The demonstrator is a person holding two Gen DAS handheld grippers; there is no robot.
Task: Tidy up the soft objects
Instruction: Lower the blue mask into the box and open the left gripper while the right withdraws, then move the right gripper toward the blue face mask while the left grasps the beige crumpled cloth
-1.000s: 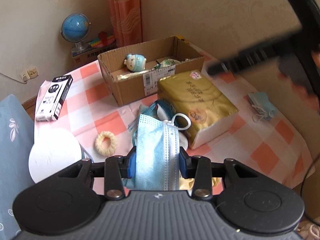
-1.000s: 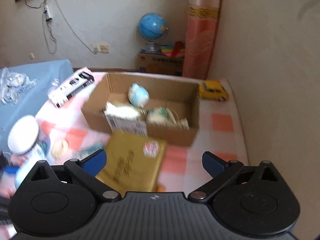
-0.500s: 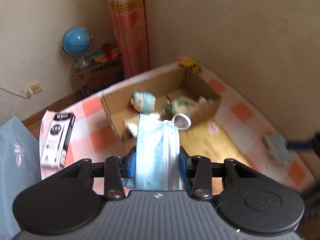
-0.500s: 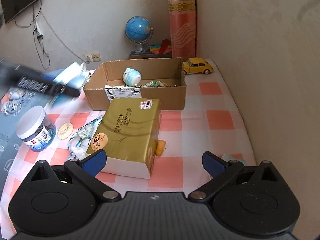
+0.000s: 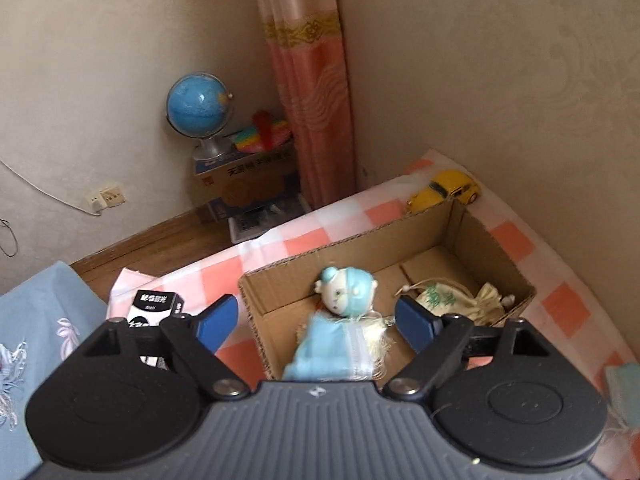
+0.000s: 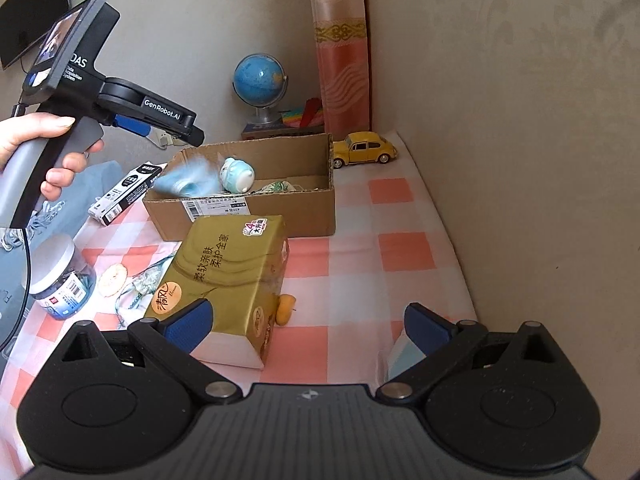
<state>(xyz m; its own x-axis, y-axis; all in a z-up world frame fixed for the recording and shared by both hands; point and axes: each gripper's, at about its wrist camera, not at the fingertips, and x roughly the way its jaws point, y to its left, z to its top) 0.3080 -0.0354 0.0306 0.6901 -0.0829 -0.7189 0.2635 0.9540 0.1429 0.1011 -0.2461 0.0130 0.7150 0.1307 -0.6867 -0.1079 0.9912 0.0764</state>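
Left claw point(image 5: 316, 320): spread wide above the cardboard box point(image 5: 496, 256), gripping nothing; the person's hand point(image 6: 36, 148) on its handle shows in the right wrist view.

Blue face mask point(image 5: 330, 346): blurred, loose between and just below the open fingers, dropping into the near end of the box, beside the blue-capped doll point(image 5: 348, 290). In the right wrist view it is a blue smear at the box's left end point(image 6: 188, 182).

Right claw point(image 6: 308, 322): wide open and empty, low over the checked counter point(image 6: 404, 248), the gold tissue pack point(image 6: 228, 276) just ahead of its left finger.

Second face mask point(image 6: 402, 354): a pale blue folded corner lies on the counter just beside the right finger's pad, largely hidden by the claw's body.

Already in the box: the doll and a cream drawstring pouch point(image 5: 460, 300), ahead and right of the left claw.

Elsewhere on the counter: yellow toy car point(image 6: 364, 148) beyond the box; jar point(image 6: 60, 276), cream hair tie point(image 6: 112, 280) and black-and-white carton point(image 6: 128, 192) off to the right claw's left.

Handling, as judged: the mask looks feather-light, limp and pleated, likely to fold or slide. A pinch across the bunched middle of the cloth should hold better than the ear loops. The tissue pack looks soft but bulky; a grip across a narrow edge seems wisest.
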